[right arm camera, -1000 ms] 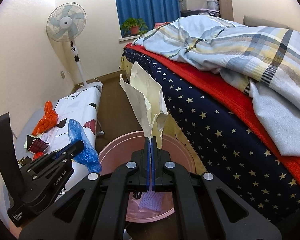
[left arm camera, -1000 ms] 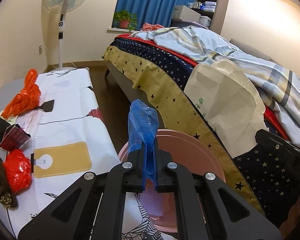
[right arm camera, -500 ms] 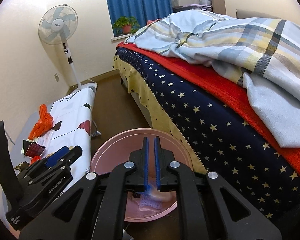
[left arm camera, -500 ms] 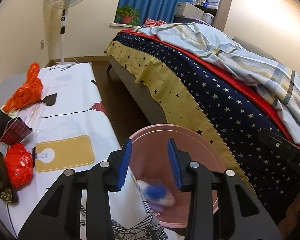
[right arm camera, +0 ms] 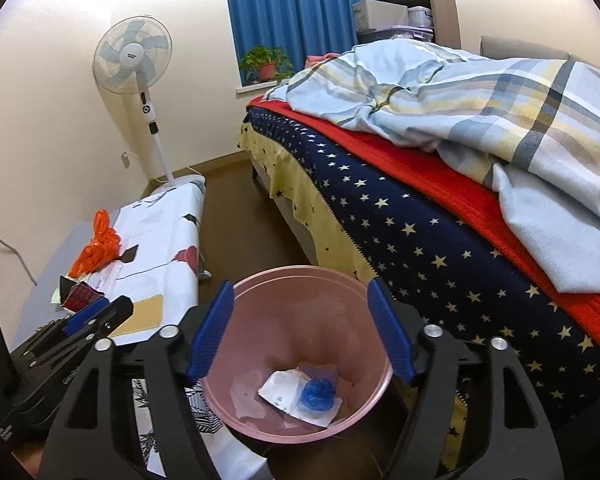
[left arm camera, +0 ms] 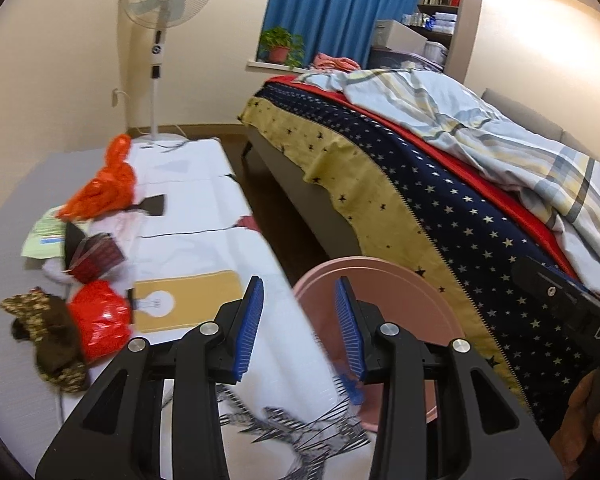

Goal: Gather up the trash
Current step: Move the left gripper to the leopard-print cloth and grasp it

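Right gripper: Your fingers are wide apart and hold nothing. They have just been opening.
Between your right fingers: You look straight down into the pink bin.
Inside the bin: A white paper lies flat on the bottom. A blue bag, scrunched into a ball, sits on top of the paper.
Left gripper: Your fingers stand partly apart with nothing between them. They have just been opening too.
Under your left fingers: The edge of the white cloth on the low table shows in the gap. The bin's rim is just past your right-hand finger.
Left of your left fingers: A red bag lies on the cloth. A brown wrapper touches it on its far side.
Ahead and left of your left fingers: A dark red box lies tipped over. A green and white paper peeks out beside it. An orange bag is farther along the cloth.
Right of both grippers: The bed has a blue cover with stars, a red blanket and a striped quilt. The bin stands close against it.
Far ahead: A white fan stands by the wall. A plant sits on the sill in front of a blue curtain.
Low right in the left view: Part of your hand shows on the other gripper.
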The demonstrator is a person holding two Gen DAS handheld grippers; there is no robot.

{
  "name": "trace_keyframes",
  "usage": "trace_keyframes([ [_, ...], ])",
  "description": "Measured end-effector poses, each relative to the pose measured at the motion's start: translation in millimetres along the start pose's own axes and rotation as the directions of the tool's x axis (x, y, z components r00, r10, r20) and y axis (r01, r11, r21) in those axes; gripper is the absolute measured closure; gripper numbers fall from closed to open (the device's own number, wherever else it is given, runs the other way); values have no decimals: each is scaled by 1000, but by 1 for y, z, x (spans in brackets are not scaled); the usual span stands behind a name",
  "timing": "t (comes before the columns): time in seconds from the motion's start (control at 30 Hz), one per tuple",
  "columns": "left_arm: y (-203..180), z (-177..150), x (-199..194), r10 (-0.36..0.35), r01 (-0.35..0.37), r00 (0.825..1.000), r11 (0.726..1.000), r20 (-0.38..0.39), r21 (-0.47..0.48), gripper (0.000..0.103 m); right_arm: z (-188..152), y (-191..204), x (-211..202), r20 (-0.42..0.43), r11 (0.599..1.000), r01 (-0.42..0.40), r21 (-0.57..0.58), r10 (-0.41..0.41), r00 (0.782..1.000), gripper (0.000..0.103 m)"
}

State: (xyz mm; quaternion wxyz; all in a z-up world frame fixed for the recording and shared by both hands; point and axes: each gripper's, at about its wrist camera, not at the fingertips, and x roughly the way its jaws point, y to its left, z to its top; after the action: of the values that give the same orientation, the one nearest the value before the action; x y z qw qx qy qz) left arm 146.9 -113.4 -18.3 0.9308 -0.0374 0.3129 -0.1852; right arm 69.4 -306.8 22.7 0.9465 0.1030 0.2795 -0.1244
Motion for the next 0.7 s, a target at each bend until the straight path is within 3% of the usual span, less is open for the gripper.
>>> trace_keyframes([
  [0.07,7,-1,-8,40,-40,999,999,16,-11,44,-1,5,-1,8,1000,-15,-5,15,1000,28],
  [0.1,13,-2,-13,64,-64,998,998,27,-25,42,-2,9,-1,9,1000,-27,-9,27,1000,28],
  [0.27,37,-4,-29,137,-134,989,989,49,-59,42,-7,26,0,2,996,-87,-27,87,996,28],
  [0.33,51,-5,-41,203,-196,976,976,77,-91,42,-10,33,1,-1,993,-112,-35,112,994,29],
  [0.53,95,-12,-61,344,-322,936,924,78,-206,42,-20,58,6,-20,977,-206,-54,205,979,48],
  [0.7,117,-21,-55,375,-357,926,900,28,-252,42,-26,74,11,-37,960,-274,-62,272,961,54],
])
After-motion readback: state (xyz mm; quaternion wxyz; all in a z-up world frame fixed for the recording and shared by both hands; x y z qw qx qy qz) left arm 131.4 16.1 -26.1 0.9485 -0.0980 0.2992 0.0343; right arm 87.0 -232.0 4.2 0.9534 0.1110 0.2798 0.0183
